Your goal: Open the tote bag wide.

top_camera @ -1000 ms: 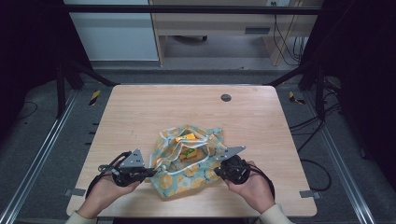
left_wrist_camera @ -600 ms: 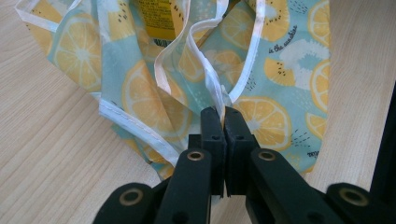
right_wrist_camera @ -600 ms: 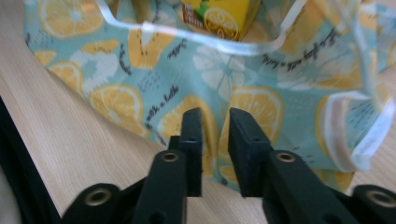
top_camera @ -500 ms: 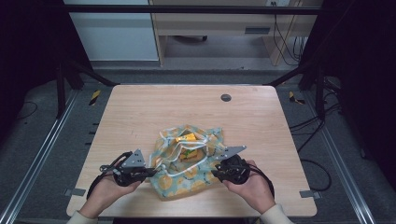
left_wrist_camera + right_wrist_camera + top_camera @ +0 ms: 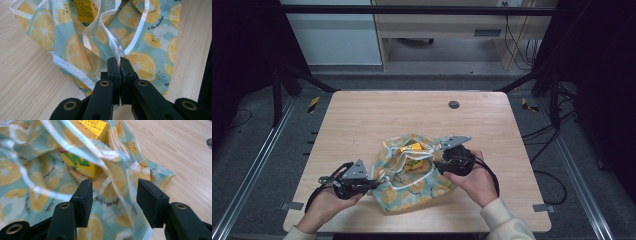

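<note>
Lemon-print drawstring bag lying lower centre on the bench, mouth facing the upper frame, left tongs pinching its white cord, right tongs just opening, spread over the cloth, yellow box inside.

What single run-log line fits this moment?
left gripper: shut on drawstring | right gripper: jaws just opening, over lemon-print bag
</note>
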The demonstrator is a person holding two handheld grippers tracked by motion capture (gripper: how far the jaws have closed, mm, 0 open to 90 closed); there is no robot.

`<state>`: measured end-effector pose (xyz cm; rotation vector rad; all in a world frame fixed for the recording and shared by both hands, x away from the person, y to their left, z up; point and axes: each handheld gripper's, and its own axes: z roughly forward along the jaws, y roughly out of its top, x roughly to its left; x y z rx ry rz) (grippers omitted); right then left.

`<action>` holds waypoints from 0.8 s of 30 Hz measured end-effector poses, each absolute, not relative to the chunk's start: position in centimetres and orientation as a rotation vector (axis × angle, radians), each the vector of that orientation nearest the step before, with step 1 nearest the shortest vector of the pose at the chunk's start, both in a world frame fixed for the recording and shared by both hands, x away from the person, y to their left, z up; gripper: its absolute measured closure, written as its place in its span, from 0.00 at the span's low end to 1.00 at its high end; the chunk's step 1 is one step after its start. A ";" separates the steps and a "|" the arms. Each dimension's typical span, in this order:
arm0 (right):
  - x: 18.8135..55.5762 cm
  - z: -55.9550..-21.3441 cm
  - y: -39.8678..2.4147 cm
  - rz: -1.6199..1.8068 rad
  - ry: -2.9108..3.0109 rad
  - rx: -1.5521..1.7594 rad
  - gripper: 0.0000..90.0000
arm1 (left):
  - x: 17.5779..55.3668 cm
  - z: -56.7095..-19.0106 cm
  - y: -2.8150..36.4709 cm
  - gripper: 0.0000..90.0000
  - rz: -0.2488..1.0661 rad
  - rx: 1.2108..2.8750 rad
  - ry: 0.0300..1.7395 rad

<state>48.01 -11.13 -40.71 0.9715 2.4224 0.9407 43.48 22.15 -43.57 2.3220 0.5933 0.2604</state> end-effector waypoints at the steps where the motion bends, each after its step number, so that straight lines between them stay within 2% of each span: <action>1: 48.4 -40.9 -10.9 0.932 2.427 0.975 0.56 | 43.4 -43.5 22.2 0.98 0.257 2.318 0.594; 2: 48.8 -41.2 -10.5 0.926 2.445 0.970 0.67 | 43.4 -43.4 22.3 0.98 0.259 2.319 0.589; 3: 48.9 -41.3 -10.4 0.919 2.455 0.965 0.73 | 43.4 -43.4 22.3 0.98 0.257 2.315 0.589; 5: 48.9 -41.5 -10.4 0.909 2.472 0.965 0.90 | 43.3 -43.3 22.4 0.98 0.258 2.316 0.587; 6: 48.7 -41.4 -10.5 0.908 2.482 0.961 0.96 | 43.3 -43.3 22.4 0.98 0.257 2.315 0.586; 7: 48.7 -41.4 -10.5 0.908 2.482 0.961 0.96 | 43.3 -43.3 22.4 0.98 0.257 2.315 0.586; 8: 48.0 -41.2 -10.9 0.944 2.489 0.950 1.00 | 43.3 -43.4 22.5 0.98 0.256 2.319 0.584; 17: 44.0 -41.9 -13.3 0.999 2.568 0.939 1.00 | 43.3 -44.2 22.3 0.98 0.262 2.392 0.573; 24: 42.8 -43.4 -14.0 0.982 2.618 0.949 1.00 | 43.4 -44.8 22.3 0.98 0.278 2.437 0.577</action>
